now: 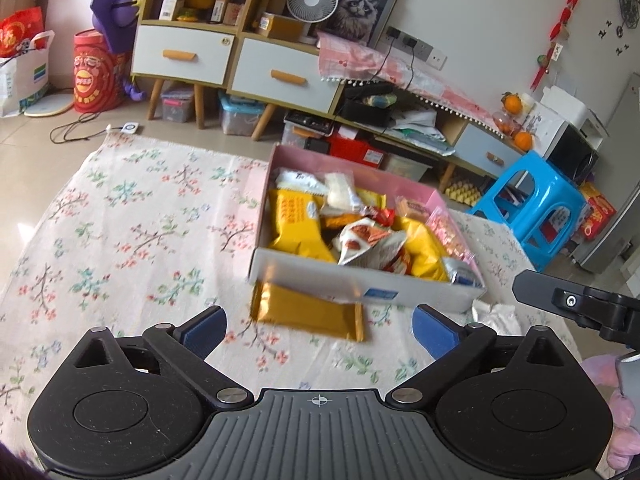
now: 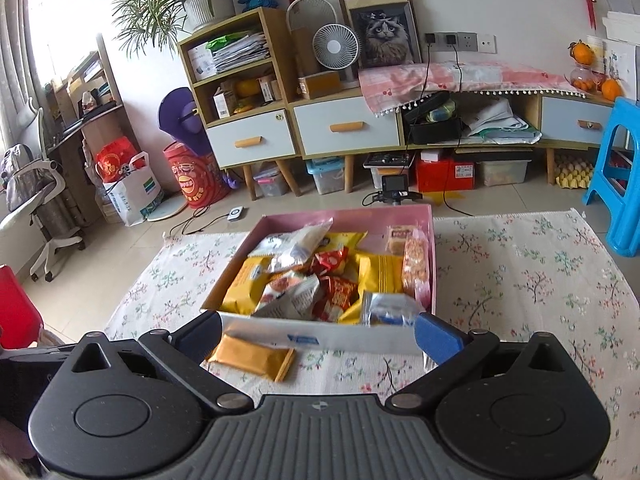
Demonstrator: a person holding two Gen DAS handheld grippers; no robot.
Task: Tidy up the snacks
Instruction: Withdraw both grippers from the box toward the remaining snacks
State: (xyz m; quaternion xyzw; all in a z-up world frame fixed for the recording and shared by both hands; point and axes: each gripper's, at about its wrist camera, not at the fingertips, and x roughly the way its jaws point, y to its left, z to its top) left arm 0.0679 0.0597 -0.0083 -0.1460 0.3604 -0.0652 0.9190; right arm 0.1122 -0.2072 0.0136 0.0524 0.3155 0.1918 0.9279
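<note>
Both claws released beside the full snack box.
The left claw (image 1: 318, 330) and right claw (image 2: 318, 336) gape empty; grabbing the gold packet (image 1: 308, 312) half under the box (image 1: 360, 286) could drag it.

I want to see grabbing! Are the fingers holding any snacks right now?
Left gripper: open, holding nothing.
Right gripper: open, holding nothing.

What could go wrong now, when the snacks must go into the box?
1. The gold packet lies flat, partly under the box front wall, so open fingers may push the box instead of gripping it.
2. The box is already piled high; another snack could slide out.
3. The white packet beside the box could be overlooked.
</note>
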